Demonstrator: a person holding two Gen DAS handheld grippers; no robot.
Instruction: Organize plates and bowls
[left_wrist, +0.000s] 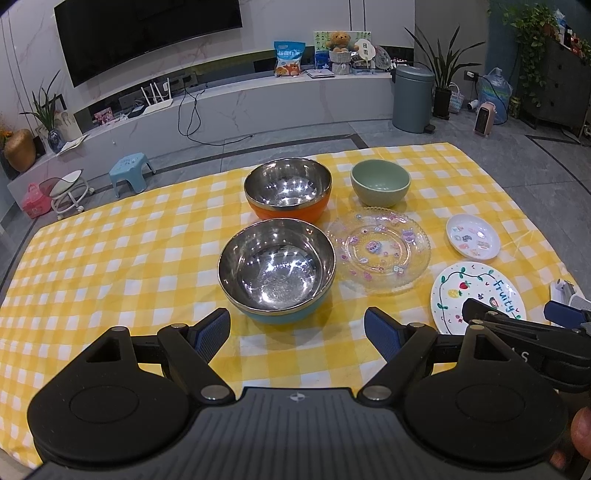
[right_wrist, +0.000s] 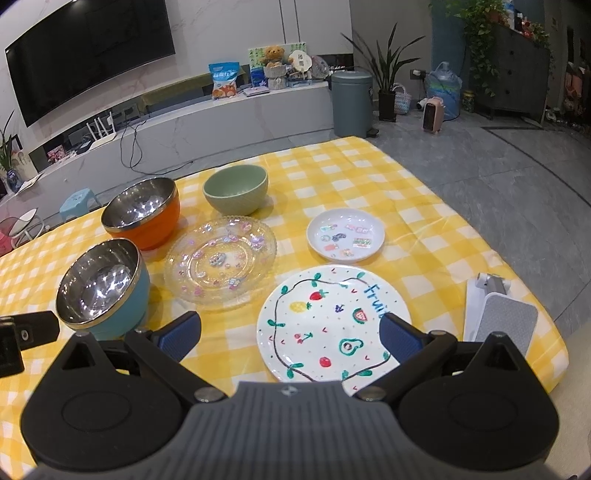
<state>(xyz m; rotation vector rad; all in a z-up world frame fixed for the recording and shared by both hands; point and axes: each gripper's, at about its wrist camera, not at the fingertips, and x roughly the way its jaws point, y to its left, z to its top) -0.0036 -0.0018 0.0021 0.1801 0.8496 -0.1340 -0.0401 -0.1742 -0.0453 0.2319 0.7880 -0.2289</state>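
A table with a yellow and white checked cloth (left_wrist: 129, 258) holds three bowls and three plates.

The left gripper (left_wrist: 297, 330) hangs above the near edge of the table. Its two fingers are wide apart and hold nothing. Just past them sits the blue bowl (left_wrist: 277, 269), shiny metal inside. Behind it, closer to the far edge, is the orange bowl (left_wrist: 288, 190), also shiny inside. The two bowls are close together, but I cannot tell if they touch.

The green bowl (left_wrist: 380, 182) stands by the far edge, to the right of the orange one. The clear glass plate (left_wrist: 378, 251) lies in the middle, just beside the blue bowl. The small white plate (right_wrist: 345, 234) with little pictures lies toward the right edge.

The right gripper (right_wrist: 290, 334) hangs over the big white plate (right_wrist: 325, 321) with painted fruit, which lies near the front edge. Its fingers are spread wide too, and grip nothing.

A white and grey gadget (right_wrist: 498, 317) rests at the near right corner.
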